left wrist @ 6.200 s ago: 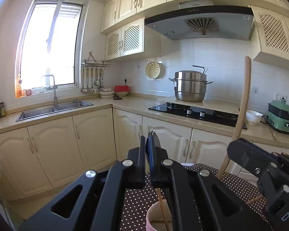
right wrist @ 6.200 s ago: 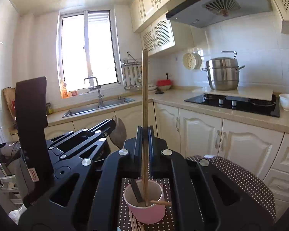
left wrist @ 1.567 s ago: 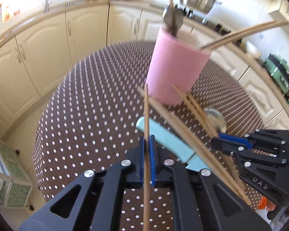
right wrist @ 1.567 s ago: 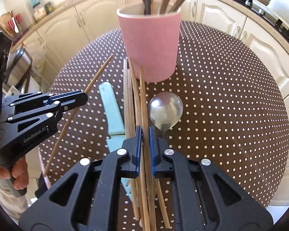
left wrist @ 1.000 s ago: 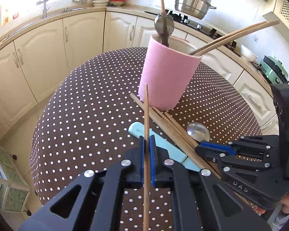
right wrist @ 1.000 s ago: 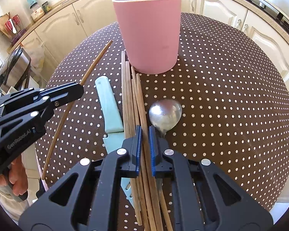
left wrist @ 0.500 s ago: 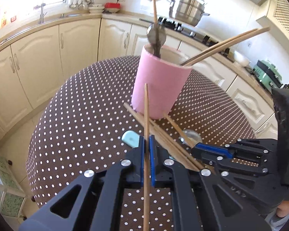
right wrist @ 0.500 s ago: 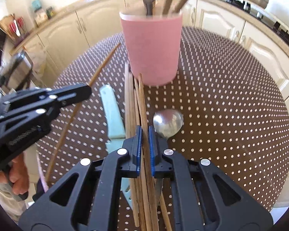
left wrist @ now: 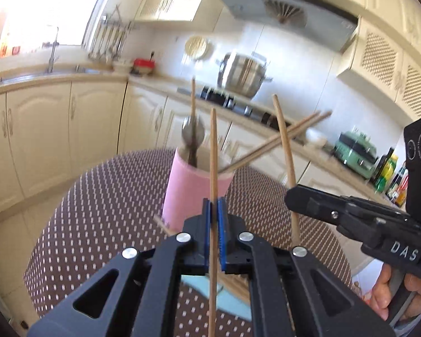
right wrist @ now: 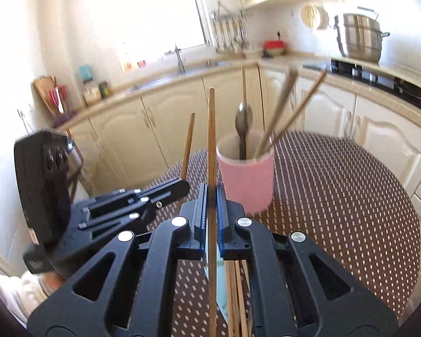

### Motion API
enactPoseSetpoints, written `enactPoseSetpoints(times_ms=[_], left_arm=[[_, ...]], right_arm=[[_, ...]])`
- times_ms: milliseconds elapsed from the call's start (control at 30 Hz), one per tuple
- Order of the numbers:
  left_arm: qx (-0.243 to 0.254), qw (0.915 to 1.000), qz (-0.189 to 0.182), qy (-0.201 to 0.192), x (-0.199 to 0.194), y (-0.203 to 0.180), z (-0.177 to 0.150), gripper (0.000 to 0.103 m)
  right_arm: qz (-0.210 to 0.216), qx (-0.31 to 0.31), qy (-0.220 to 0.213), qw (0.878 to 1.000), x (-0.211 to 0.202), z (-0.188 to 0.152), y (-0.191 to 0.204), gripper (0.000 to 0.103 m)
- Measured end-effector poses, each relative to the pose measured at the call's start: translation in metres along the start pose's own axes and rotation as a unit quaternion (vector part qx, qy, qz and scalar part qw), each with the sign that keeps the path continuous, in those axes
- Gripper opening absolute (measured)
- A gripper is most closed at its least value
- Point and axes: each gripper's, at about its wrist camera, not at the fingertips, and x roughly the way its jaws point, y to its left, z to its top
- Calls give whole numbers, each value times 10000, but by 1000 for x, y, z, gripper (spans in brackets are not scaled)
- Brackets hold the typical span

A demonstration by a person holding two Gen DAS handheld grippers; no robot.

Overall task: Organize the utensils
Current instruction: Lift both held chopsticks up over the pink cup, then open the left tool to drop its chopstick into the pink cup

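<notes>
Left claw (left wrist: 214, 213) clamped on 1 wooden chopstick (left wrist: 214, 151), held upright just in front of the pink cup (left wrist: 182, 193). Right claw (right wrist: 211, 199) likewise closed on a 2nd chopstick (right wrist: 211, 140), also near vertical, just beside the cup's left wall. Both sticks lifted clear of the polka-dot desk (right wrist: 336, 196), neither yet over the rim.

Already standing in the cup: a metal spoon (right wrist: 243, 120), bowl up, and 2 leaning chopsticks (right wrist: 294, 106). More loose chopsticks (right wrist: 234, 295) and a pale blue-green handled utensil (left wrist: 233, 303) lying on the desk toward the near edge, under the claws; blade or head hidden.

Likely step: carrying both sticks over and dropping them in.

Risks: lower tips catching the rim or the outer wall and tipping the light cup; sticks crossing each other or striking the spoon and leaning chopsticks on the way down; a stick pivoting in the narrow pads if knocked; release too high, bouncing a stick back out onto the desk.
</notes>
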Motion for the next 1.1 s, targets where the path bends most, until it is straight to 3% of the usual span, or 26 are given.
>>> enactPoseSetpoints(times_ms=[133, 367, 633, 933, 967, 1000, 1067, 1100], left_arm=[[250, 9986, -12, -475, 2, -10, 20, 5], [653, 9930, 24, -983, 4, -29, 70, 5], [713, 9857, 48, -1526, -6, -35, 111, 5], [227, 9965, -47, -799, 31, -6, 91, 6], [67, 9974, -41, -713, 31, 2, 88, 9], [-63, 9983, -3, -577, 32, 8, 87, 21], [-143, 9995, -35, -268, 33, 20, 83, 36], [-153, 9998, -27, -155, 33, 24, 82, 36]], right_arm=[[-99, 32, -624, 9980, -8, 20, 3, 7], [-447, -33, -1942, 9799, -13, 51, 5, 7], [-690, -18, -2691, 9606, 4, 81, -11, 7], [-783, -121, -2510, 9647, 26, 77, -16, 7], [-780, -164, -2476, 9656, 25, 76, -14, 7], [-786, -246, -2443, 9662, 25, 74, -10, 7], [-747, -338, -2325, 9691, 27, 73, -4, 7], [-695, -382, -2268, 9707, 27, 72, -1, 7]])
